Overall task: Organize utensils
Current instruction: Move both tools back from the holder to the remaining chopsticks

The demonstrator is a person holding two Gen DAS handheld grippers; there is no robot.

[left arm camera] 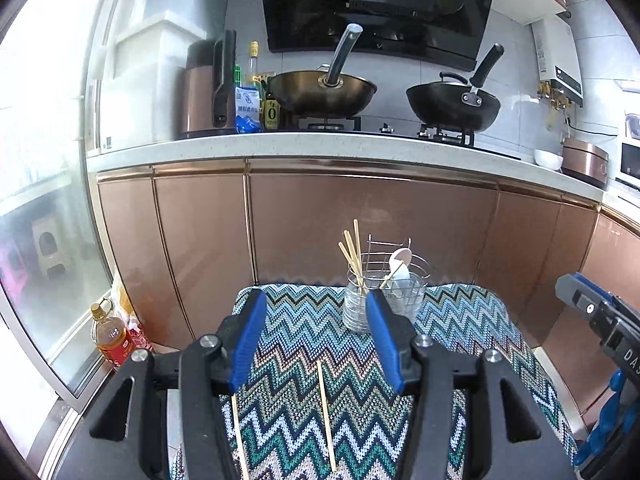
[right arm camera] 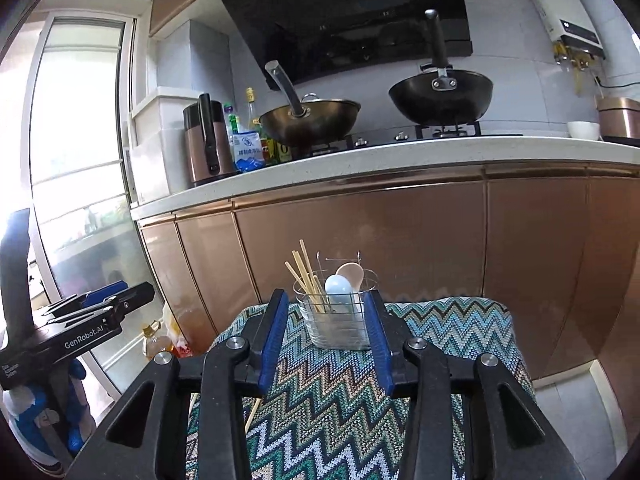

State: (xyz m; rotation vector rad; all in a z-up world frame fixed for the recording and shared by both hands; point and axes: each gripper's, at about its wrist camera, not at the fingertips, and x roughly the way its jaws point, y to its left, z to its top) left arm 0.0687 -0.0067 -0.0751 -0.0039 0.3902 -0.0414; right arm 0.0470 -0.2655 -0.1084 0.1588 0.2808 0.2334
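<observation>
L tongs (left arm camera: 316, 338) released, empty | R tongs (right arm camera: 326, 338) released, empty | 2 loose chopsticks (left arm camera: 326, 412) near end of zigzag cloth (left arm camera: 460, 320), under L tongs | glass holder (left arm camera: 358, 304) w/ chopsticks + spoons at far end | sticks prob light, stiff, thin, may roll; grab mid-shaft

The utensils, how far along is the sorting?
Partly done. Several chopsticks stand in the glass cup, and two spoons sit in the wire holder beside it. Nothing is in hand: the left gripper and right gripper are both open and empty. Left to do: two loose chopsticks lie on the zigzag cloth.
</observation>
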